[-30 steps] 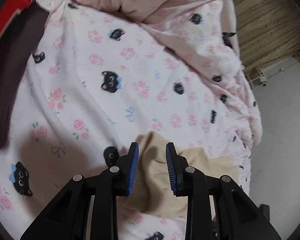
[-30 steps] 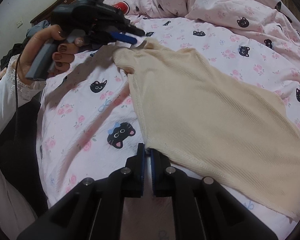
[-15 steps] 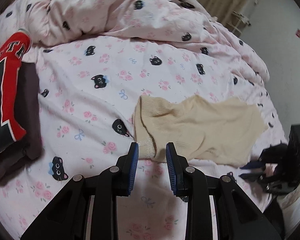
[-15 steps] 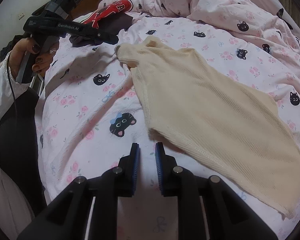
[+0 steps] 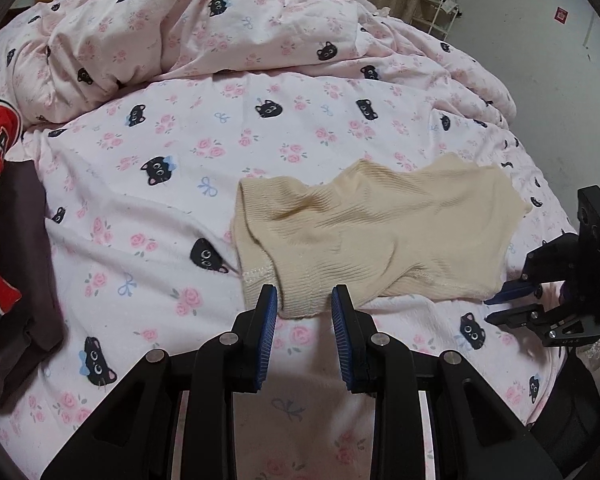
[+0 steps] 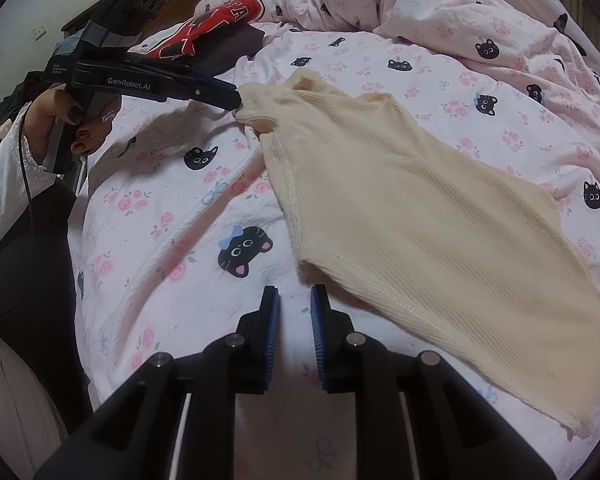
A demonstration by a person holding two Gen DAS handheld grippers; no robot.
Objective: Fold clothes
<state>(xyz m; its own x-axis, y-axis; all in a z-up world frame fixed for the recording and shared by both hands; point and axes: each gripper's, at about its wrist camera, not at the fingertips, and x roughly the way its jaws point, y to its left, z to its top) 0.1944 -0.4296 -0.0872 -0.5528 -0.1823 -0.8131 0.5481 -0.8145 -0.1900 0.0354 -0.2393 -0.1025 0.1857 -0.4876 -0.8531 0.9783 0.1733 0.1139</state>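
Cream ribbed garment (image 6: 412,216) lies on the bedsheet (image 5: 180,160); left gripper (image 5: 305,314) and right gripper (image 6: 292,312) both released, nothing grasped

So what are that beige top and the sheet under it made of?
The beige top looks like a soft ribbed knit, matte, likely cotton or a blend: fine parallel ribs and stitched hems show. The sheet looks like thin woven cotton, matte, printed with cats and roses; the fibre is a guess.

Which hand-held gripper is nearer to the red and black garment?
Left. The left hand-held gripper is at the beige top's corner nearest the red and black garment; the right hand-held gripper is at the opposite corner.
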